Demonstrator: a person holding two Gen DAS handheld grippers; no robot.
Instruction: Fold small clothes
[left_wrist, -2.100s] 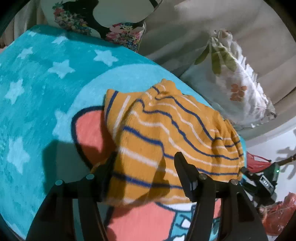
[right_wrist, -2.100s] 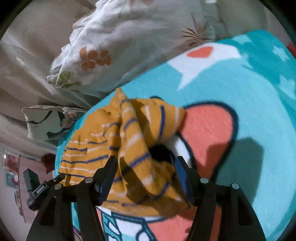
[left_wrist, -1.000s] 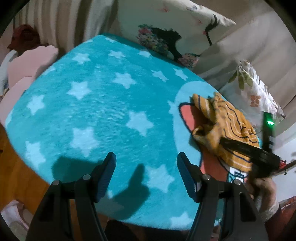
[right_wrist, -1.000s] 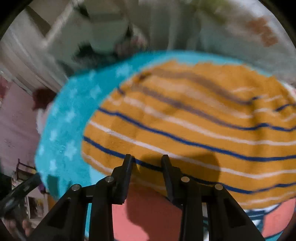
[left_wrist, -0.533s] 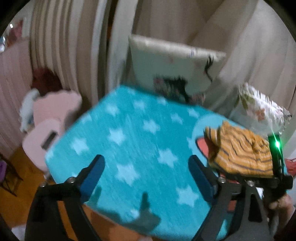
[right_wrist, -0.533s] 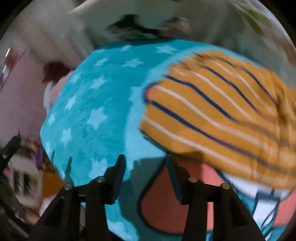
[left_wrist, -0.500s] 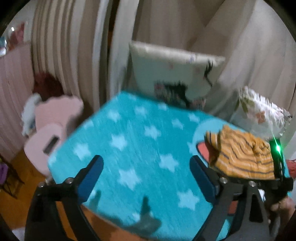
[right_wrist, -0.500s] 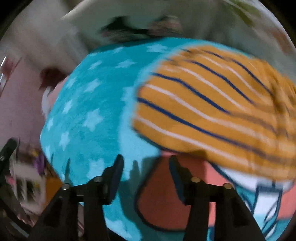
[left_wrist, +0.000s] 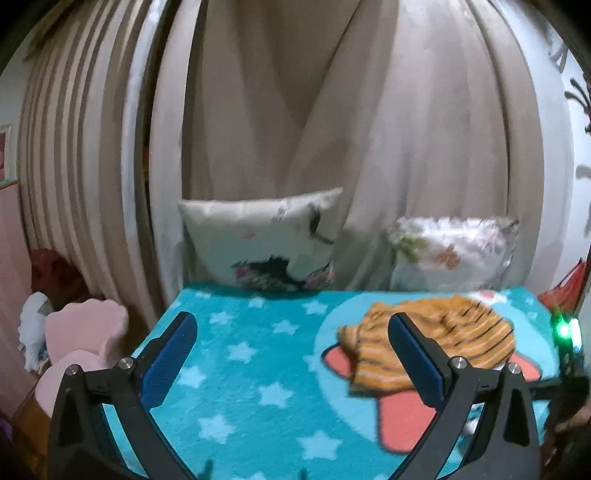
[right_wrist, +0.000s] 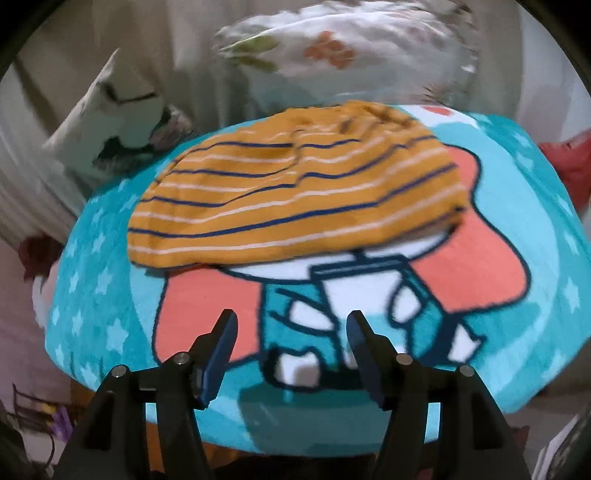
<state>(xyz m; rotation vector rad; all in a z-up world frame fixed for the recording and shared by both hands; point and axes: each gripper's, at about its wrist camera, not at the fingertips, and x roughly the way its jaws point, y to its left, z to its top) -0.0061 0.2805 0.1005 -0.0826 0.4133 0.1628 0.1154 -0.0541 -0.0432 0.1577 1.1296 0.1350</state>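
An orange garment with navy and white stripes (left_wrist: 436, 339) lies folded in a loose bundle on the teal star blanket (left_wrist: 236, 354), over its pink cartoon print. In the right wrist view the garment (right_wrist: 295, 195) fills the middle, lying flat and free of both grippers. My left gripper (left_wrist: 291, 354) is open wide and empty, held back from the near edge, the garment to its right. My right gripper (right_wrist: 290, 347) is open and empty, near the blanket's front edge, short of the garment.
Two floral pillows (left_wrist: 258, 243) (left_wrist: 450, 254) lean against beige curtains (left_wrist: 332, 110) at the back. A pink shell-shaped cushion (left_wrist: 81, 339) sits left of the blanket. The other gripper's green light (left_wrist: 563, 330) shows at the right edge.
Both grippers have let go of the garment and pulled back from it. The left one has opened wider and tilted up toward the curtains. The garment now lies folded on the blanket.
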